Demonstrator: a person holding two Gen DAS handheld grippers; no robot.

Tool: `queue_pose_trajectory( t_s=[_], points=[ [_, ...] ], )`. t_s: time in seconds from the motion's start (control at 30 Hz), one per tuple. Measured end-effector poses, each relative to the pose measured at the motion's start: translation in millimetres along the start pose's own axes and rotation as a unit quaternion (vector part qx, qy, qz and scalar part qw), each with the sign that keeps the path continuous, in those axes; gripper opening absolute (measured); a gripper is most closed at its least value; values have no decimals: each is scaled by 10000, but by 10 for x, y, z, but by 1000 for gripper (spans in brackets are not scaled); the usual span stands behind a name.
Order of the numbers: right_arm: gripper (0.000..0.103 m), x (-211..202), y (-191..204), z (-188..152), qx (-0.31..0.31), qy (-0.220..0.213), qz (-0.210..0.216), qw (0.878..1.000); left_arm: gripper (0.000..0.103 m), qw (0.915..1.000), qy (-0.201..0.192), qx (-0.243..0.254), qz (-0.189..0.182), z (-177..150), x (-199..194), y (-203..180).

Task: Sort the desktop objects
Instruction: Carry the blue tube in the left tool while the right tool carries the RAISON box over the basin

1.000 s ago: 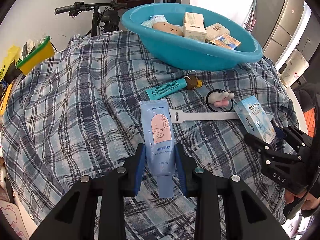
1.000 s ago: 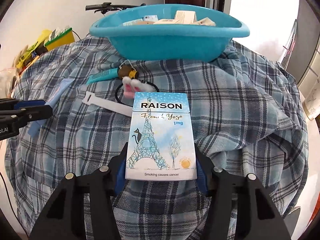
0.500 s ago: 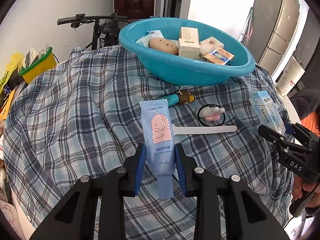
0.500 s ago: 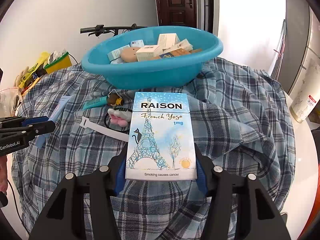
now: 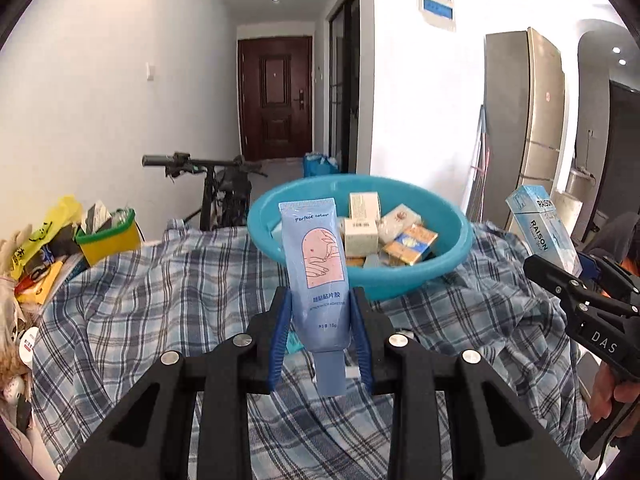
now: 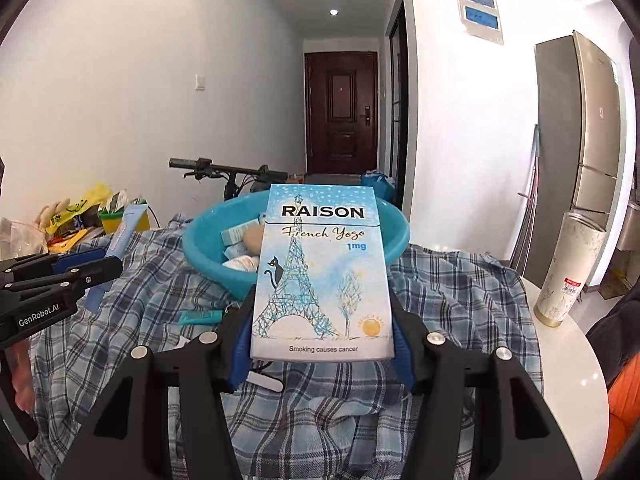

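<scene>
My left gripper (image 5: pixel 320 320) is shut on a light blue tube (image 5: pixel 318 276) of adhesive, held up in the air with its cap toward me. My right gripper (image 6: pixel 322 320) is shut on a pale blue RAISON cigarette pack (image 6: pixel 322 272), also lifted off the cloth. Beyond both stands a turquoise basin (image 5: pixel 432 276) holding several small boxes. In the left wrist view the right gripper (image 5: pixel 576 276) with the pack (image 5: pixel 540 228) shows at the right edge. The right wrist view shows the left gripper (image 6: pixel 96 268) and tube (image 6: pixel 126 232) at the left.
A blue plaid cloth (image 5: pixel 160 300) covers the round table. A teal tube (image 6: pixel 198 316) and a white strap (image 6: pixel 262 382) lie on it below the grippers. A yellow bin (image 5: pixel 108 236) and clutter sit left, a bicycle (image 5: pixel 224 188) behind, a tall cup (image 6: pixel 570 272) right.
Both grippers have risen and tilted up with their objects. The table items have dropped low in view and the basin now sits level behind the tube and pack.
</scene>
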State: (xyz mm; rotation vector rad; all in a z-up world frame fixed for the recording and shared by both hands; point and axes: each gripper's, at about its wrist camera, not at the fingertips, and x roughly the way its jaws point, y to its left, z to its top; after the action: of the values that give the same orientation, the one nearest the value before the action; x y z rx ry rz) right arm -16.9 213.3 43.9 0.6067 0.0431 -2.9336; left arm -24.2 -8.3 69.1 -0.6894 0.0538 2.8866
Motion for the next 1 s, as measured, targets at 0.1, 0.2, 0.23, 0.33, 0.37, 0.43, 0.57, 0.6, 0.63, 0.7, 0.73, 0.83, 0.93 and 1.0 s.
queue_pose_trajectory(
  t_s=[0.1, 0.2, 0.23, 0.33, 0.37, 0.43, 0.57, 0.6, 0.63, 0.7, 0.73, 0.83, 0.93, 1.0],
  points=[
    [55, -129, 61, 106, -166, -446, -86, 9988, 32, 9978, -626, 74, 205, 107, -197, -82],
    [55, -259, 162, 227, -469, -881, -132, 9949, 32, 9937, -1106, 99, 143, 216, -384, -157],
    [55, -293, 174, 273, -439, -931, -74, 9947, 32, 9914, -1298, 111, 144, 245, -459, -176],
    [55, -381, 211, 359, -449, -1097, -20, 9929, 32, 9829, -1822, 179, 214, 306, -657, -230],
    [55, -429, 238, 371, -493, -1206, -40, 9915, 32, 9810, -1909, 224, 271, 324, -696, -252],
    [55, -502, 258, 390, -541, -1371, -85, 9890, 32, 9798, -1925, 337, 436, 354, -729, -293],
    [55, -628, 285, 405, -589, -1516, -155, 9866, 32, 9816, -1853, 241, 405, 355, -788, -247],
    [55, -657, 290, 403, -604, -1533, -135, 9862, 32, 9814, -1861, 226, 410, 353, -803, -235],
    [55, -688, 297, 403, -619, -1549, -116, 9859, 32, 9812, -1872, 217, 420, 352, -816, -227],
    [55, -737, 320, 400, -684, -1593, -86, 9848, 32, 9812, -1866, 190, 448, 339, -819, -203],
    [55, -750, 336, 403, -731, -1619, -88, 9840, 32, 9817, -1845, 172, 451, 347, -813, -191],
    [55, -761, 351, 425, -768, -1666, -66, 9830, 32, 9832, -1766, 147, 442, 345, -773, -191],
    [55, -733, 342, 454, -741, -1666, -49, 9832, 32, 9835, -1750, 149, 436, 351, -750, -194],
    [55, -709, 338, 466, -736, -1661, -62, 9833, 32, 9836, -1750, 135, 419, 362, -736, -191]
  ],
)
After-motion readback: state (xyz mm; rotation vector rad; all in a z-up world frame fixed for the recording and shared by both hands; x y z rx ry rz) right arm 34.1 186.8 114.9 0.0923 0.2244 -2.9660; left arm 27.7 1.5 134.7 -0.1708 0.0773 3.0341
